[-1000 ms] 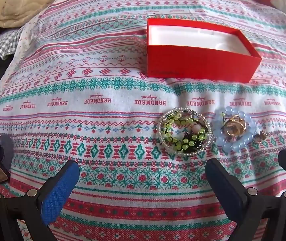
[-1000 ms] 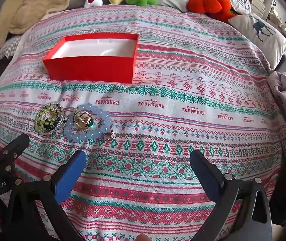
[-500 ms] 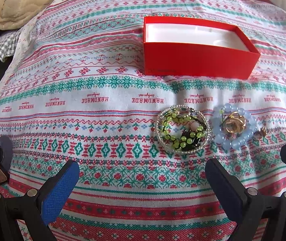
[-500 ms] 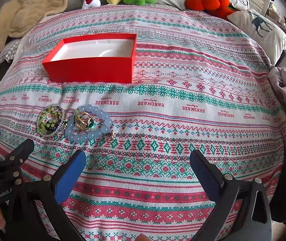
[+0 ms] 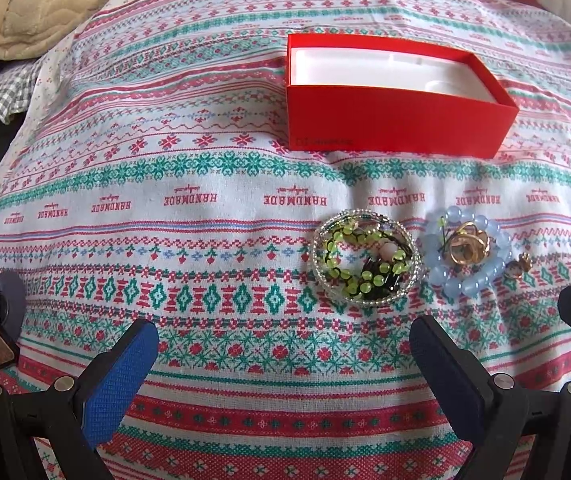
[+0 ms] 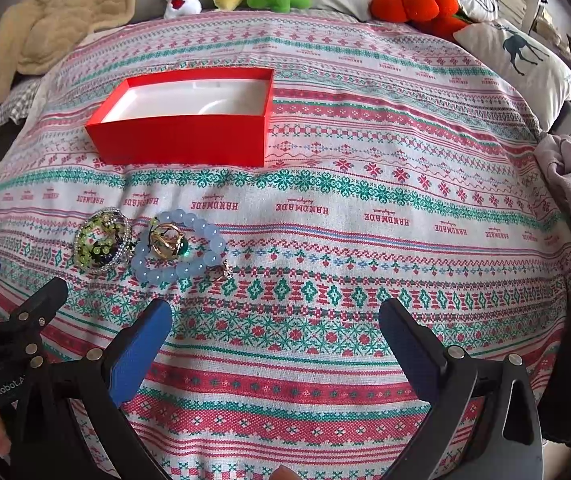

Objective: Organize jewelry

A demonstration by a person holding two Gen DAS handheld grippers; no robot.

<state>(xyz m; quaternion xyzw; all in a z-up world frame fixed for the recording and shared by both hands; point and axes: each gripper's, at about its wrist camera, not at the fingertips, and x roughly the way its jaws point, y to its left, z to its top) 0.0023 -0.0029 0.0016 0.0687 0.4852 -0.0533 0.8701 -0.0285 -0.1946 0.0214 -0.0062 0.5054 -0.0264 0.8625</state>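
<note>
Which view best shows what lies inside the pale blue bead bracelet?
Right wrist: inside the pale blue bead bracelet, gold rings and a green stone show clearly. Left wrist shows the rings, not the stone.

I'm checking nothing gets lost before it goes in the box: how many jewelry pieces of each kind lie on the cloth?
Clear-bead bangle ringing green beads: 1
Blue bead bracelet: 1
Gold ring cluster, inside the blue one, number unclear: 1
Small gold piece beside it: 1
Total: 4; red box holds none.
</note>
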